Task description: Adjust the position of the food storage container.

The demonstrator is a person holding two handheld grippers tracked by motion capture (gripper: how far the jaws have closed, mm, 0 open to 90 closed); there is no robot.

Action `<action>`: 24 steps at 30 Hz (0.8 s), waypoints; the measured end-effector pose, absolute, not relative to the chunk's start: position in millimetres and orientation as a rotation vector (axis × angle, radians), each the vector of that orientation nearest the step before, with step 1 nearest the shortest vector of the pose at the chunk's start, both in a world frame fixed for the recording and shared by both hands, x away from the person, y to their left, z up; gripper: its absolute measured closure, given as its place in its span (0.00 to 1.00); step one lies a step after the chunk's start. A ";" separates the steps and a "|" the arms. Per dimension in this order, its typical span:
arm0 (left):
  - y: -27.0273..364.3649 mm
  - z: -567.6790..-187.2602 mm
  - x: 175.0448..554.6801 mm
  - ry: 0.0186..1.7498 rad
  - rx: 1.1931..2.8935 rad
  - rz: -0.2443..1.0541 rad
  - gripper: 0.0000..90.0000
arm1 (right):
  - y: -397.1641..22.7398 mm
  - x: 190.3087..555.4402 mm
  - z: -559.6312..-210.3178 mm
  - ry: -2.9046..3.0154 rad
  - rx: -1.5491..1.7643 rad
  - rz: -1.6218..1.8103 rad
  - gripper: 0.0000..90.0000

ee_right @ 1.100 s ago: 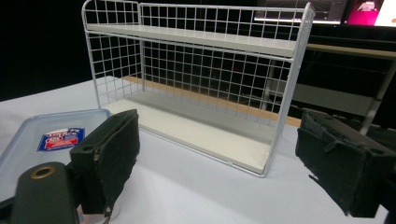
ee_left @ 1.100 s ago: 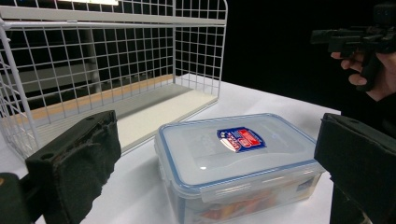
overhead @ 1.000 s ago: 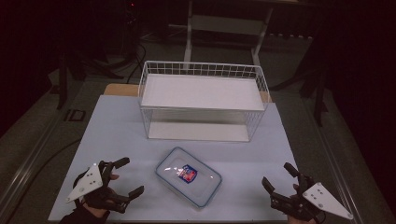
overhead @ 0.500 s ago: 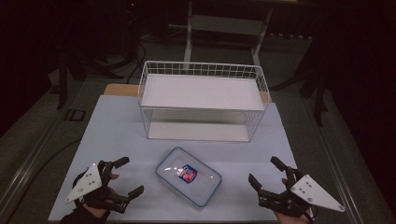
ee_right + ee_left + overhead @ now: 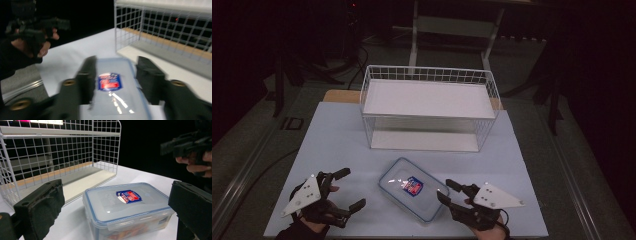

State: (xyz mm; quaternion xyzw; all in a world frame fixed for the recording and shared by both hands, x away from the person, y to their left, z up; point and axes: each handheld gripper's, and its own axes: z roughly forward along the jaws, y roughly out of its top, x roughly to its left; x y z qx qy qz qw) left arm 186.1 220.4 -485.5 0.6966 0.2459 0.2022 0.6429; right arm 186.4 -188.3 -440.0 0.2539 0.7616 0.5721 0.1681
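Container (image 5: pixel 413 188) — a clear rectangular food box with a blue-rimmed lid and a red-and-blue label — lies flat on the worktop (image 5: pixel 337 135), near the front edge and about midway between the left and right edges. It sits skewed, its long sides running diagonally to the worktop's edges. The lid is on. Through the side wall, in the left gripper view, some reddish contents show, too unclear to identify.

Right gripper (image 5: pixel 448 191) is at the container's right end, near the front right of the worktop. Its jaws have just been closing and now stand partly parted. In the right gripper view the container's near end lies between and beyond the two jaws; the picture is blurred, and no pad can be seen pressing on the box — the container is not gripped.

Left gripper (image 5: pixel 350 188) is over the front left corner of the worktop, well apart from the container. Its jaws stand wide apart with nothing between them; they point toward the container, which sits ahead of them in the left gripper view.

Wire basket (image 5: pixel 428 75) — white, open-topped, with a white shelf inside — stands toward the back edge of the worktop, behind the container and clear of it.
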 end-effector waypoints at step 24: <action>220.9 -486.8 187.7 0.563 1.589 0.453 0.00 | -133.8 167.5 -513.4 2.623 0.662 1.412 1.00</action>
